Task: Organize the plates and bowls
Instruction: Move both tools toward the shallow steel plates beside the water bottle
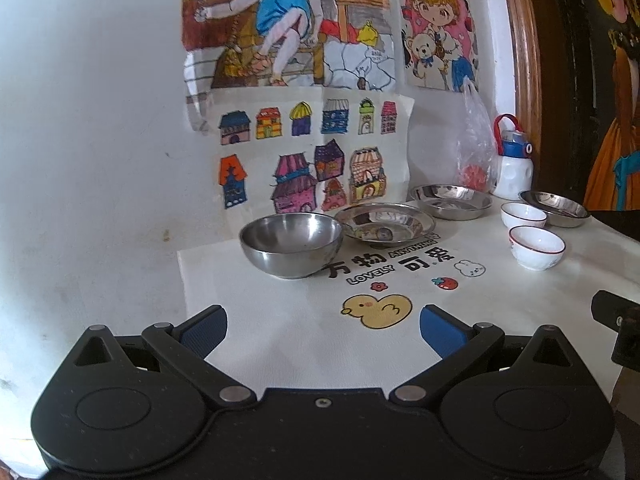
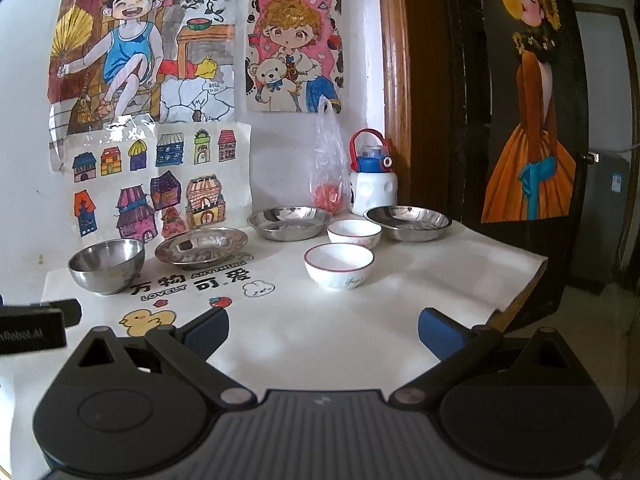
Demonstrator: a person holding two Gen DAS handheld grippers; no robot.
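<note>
On the white printed cloth stand a steel bowl [image 1: 291, 249] [image 2: 107, 266], three shallow steel plates [image 1: 385, 222] [image 1: 451, 201] [image 1: 555, 208] [image 2: 201, 245] [image 2: 289, 222] [image 2: 409, 222], and two white bowls with red rims [image 1: 537, 247] [image 1: 523, 215] [image 2: 339, 266] [image 2: 354, 233]. My left gripper [image 1: 323, 330] hovers open over the near cloth, short of the steel bowl, holding nothing. My right gripper [image 2: 323, 330] is open too, in front of the nearer white bowl, with nothing between its fingers.
A white and blue water bottle [image 2: 373, 180] [image 1: 514, 164] and a clear plastic bag [image 2: 329, 168] stand at the back by the wall. Drawings cover the wall [image 2: 160, 80]. A wooden door frame [image 2: 396, 80] borders the right. The table's right edge [image 2: 520, 292] drops off.
</note>
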